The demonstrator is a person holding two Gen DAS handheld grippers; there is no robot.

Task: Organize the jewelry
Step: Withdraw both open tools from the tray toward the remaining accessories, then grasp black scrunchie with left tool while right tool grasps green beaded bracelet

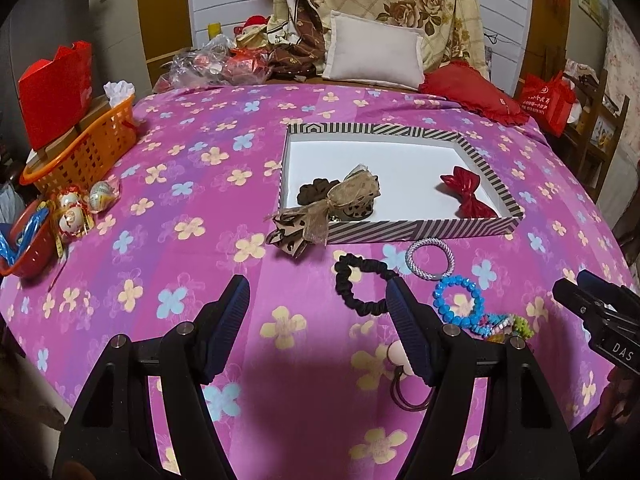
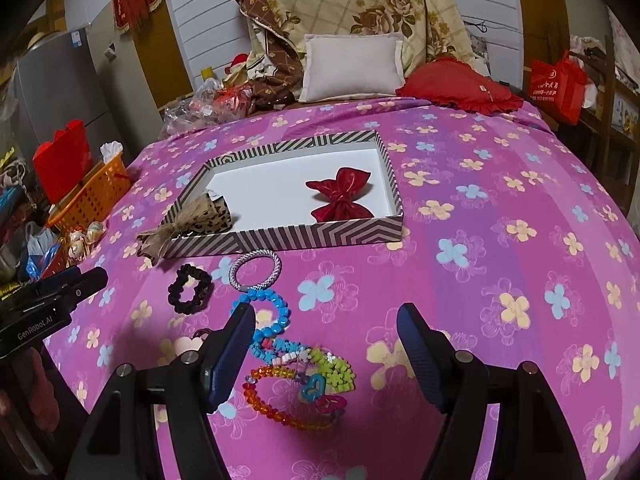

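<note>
A striped box (image 1: 420, 229) (image 2: 280, 236) lies on the pink flowered bedspread. Inside are a red bow (image 1: 466, 192) (image 2: 340, 196) and a brown scrunchie (image 1: 316, 192); a leopard-print bow (image 1: 320, 212) (image 2: 188, 220) hangs over its front left edge. In front lie a black scrunchie (image 1: 360, 284) (image 2: 190, 288), a silver bracelet (image 1: 430, 259) (image 2: 256, 268), a blue bead bracelet (image 1: 458, 300) (image 2: 264, 312), and a heap of colourful bead bracelets (image 2: 300, 376). A pink-ball hair tie (image 1: 400, 376) lies under my left gripper (image 1: 318, 332), which is open and empty. My right gripper (image 2: 326, 356) is open and empty above the heap.
An orange basket (image 1: 88, 148) (image 2: 92, 196), a red bag (image 1: 56, 88) and a red bowl (image 1: 28, 244) sit at the bed's left edge. Pillows (image 1: 376, 52) and a red cushion (image 1: 472, 88) lie at the far end. The right gripper's body (image 1: 600, 316) shows at the right.
</note>
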